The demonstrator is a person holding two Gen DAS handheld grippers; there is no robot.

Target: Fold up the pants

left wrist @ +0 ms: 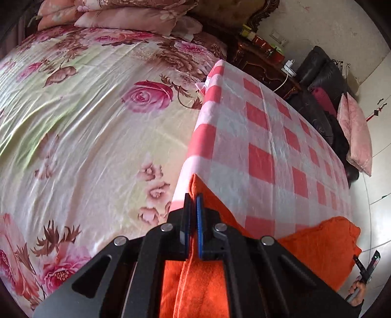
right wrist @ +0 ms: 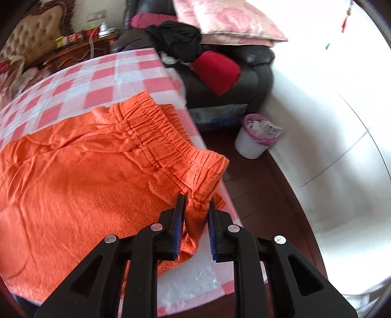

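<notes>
Orange knitted pants [right wrist: 97, 166] lie spread on a table under a red-and-white checked cloth [right wrist: 73, 80]. Their elastic waistband [right wrist: 156, 132] reaches the table's right edge. My right gripper [right wrist: 196, 199] is shut on the near waistband corner, which bunches up between the blue pads. In the left wrist view, my left gripper [left wrist: 193, 195] is shut on a thin fold of the pants [left wrist: 317, 244] at the left edge of the checked table [left wrist: 268, 137]. The fabric hangs down under the jaws. A person's hand [left wrist: 358, 291] shows at the far right.
A bed with a floral sheet [left wrist: 85, 122] and pillows [left wrist: 127, 19] lies close along the table's left side. Beyond the table stand a dark sofa [right wrist: 244, 73] with a red cushion [right wrist: 217, 71], a pink cushion [right wrist: 227, 22] and a wooden nightstand [left wrist: 264, 63]. A white bin [right wrist: 254, 139] is on the floor.
</notes>
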